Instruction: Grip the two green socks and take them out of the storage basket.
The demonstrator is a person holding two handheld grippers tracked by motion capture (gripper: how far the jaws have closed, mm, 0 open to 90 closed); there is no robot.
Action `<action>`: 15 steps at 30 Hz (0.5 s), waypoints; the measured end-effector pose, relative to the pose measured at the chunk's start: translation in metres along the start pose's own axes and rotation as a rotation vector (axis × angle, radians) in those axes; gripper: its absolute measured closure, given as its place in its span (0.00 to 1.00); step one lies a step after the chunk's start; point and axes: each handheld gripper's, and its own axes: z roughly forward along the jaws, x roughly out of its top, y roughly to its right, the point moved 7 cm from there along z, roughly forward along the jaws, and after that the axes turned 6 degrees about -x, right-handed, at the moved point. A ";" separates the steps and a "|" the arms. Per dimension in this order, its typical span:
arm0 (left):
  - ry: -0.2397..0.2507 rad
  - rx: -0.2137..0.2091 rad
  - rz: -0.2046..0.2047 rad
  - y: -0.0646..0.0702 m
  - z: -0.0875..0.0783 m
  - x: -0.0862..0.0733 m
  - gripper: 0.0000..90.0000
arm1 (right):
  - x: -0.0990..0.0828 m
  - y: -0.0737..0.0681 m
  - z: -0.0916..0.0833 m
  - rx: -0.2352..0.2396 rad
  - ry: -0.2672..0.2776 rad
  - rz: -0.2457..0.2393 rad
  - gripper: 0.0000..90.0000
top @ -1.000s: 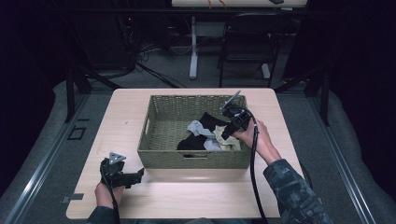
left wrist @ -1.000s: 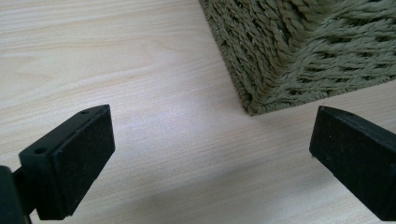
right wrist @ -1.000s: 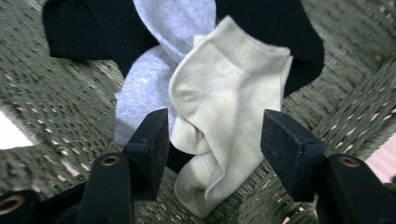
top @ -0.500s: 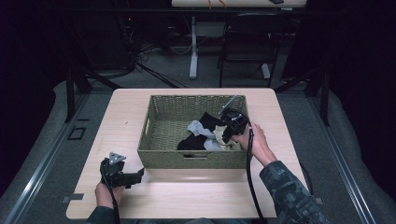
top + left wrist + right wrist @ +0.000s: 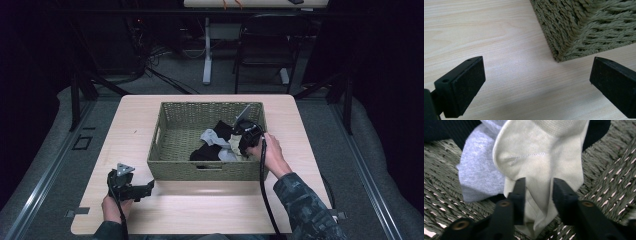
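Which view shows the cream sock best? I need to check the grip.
The right gripper view: the cream sock sits close up between the right gripper jaws. The high view shows it small, beside darker clothes in the basket; the left gripper view shows the basket's corner.

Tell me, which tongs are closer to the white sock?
The right tongs. Their jaws straddle a fold of the white sock inside the wicker basket and have just been closing. The left tongs sit outside, by the basket's near-left corner.
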 end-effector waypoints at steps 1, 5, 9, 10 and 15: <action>0.001 0.000 0.000 0.000 0.000 0.000 0.00 | 0.000 0.000 0.001 0.004 0.000 0.007 0.82; -0.001 0.002 0.000 0.000 0.000 0.000 0.00 | -0.003 0.002 -0.003 0.021 -0.021 -0.007 0.97; 0.001 0.001 0.000 0.000 0.000 0.000 0.00 | -0.002 0.004 -0.013 0.027 0.009 0.002 0.97; 0.001 0.001 0.000 0.000 0.000 0.000 0.00 | -0.002 0.004 -0.013 0.027 0.009 0.002 0.97; 0.001 0.000 -0.001 0.000 0.000 0.000 0.00 | 0.001 0.005 -0.029 0.027 0.046 -0.005 0.97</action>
